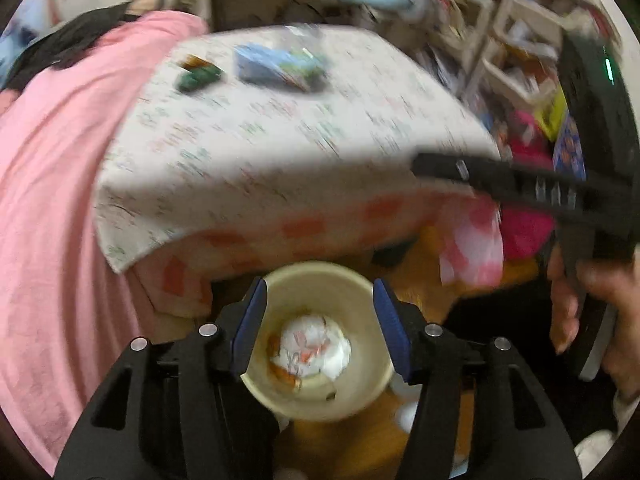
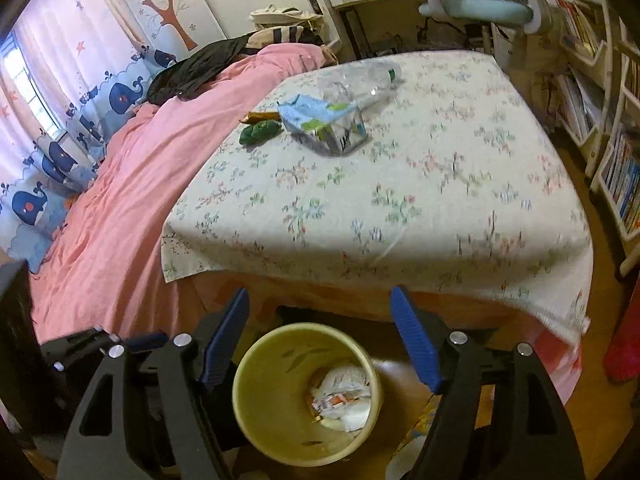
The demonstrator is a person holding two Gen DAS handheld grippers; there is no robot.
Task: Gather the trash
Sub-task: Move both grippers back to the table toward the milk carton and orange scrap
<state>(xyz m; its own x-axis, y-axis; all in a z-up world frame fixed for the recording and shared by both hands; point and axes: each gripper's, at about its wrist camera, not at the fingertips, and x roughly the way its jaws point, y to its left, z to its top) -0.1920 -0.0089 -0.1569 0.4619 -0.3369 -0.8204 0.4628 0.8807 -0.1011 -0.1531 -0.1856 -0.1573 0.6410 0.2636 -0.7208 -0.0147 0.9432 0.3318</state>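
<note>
Two views. Left wrist: left gripper [image 1: 320,300] spread wide, empty, above yellow bin [image 1: 256,388] at 6 o'clock; crumpled trash [image 1: 312,346] inside. Right wrist: right gripper [image 2: 318,316] wide, empty, over bin [image 2: 264,396]; bottle [image 2: 368,76] and carton [image 2: 320,120] on bed [image 2: 440,200] at 12.

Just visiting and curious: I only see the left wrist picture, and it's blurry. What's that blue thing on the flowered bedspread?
Observer: The right wrist view shows it sharply: a crumpled blue and green drink carton.
Operator: Anything up there that I can't make out?
Observer: Yes, a clear plastic bottle with a green cap lies just behind the carton.
Operator: Are the other tongs carrying something?
Observer: No. The right tongs are open and empty, above the yellow bin.
</note>
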